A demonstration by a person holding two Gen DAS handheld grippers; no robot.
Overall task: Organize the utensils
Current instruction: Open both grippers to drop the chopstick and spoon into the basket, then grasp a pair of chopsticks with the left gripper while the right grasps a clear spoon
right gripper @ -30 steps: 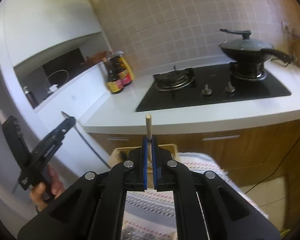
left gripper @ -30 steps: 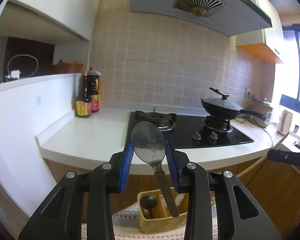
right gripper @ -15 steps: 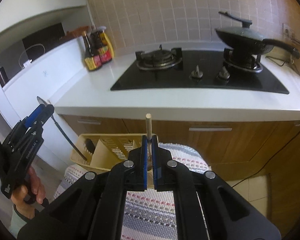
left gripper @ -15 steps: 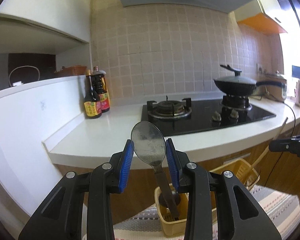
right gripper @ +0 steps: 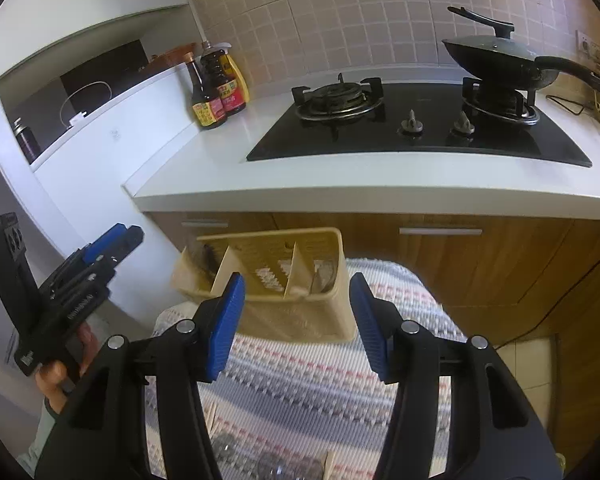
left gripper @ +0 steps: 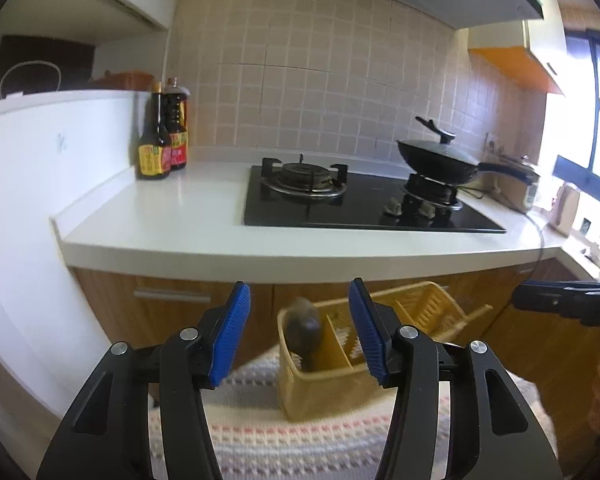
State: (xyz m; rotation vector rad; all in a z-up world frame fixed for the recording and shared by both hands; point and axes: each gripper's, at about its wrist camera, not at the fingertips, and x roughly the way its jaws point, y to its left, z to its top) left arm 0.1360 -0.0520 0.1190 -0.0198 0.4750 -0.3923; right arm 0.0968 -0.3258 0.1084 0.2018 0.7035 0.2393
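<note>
Both claws have just been opening, and nothing sits between their blue pads. The left claw (left gripper: 299,334) stands released, above the yellow utensil basket (left gripper: 324,384). A spoon (left gripper: 305,330) stands in the basket's left compartment, bowl up. The right claw (right gripper: 296,322) is released too, near the same basket on the striped cloth (right gripper: 300,376), below the white desk (right gripper: 360,188).

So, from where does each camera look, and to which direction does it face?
Left wrist: on the left gripper, jaws open, facing the yellow caddy and stove; the right gripper shows at right.
Right wrist: on the right gripper, open, angled down at the caddy; the left gripper and hand show.
Shared: caddy, stove, sauce bottles.
</note>
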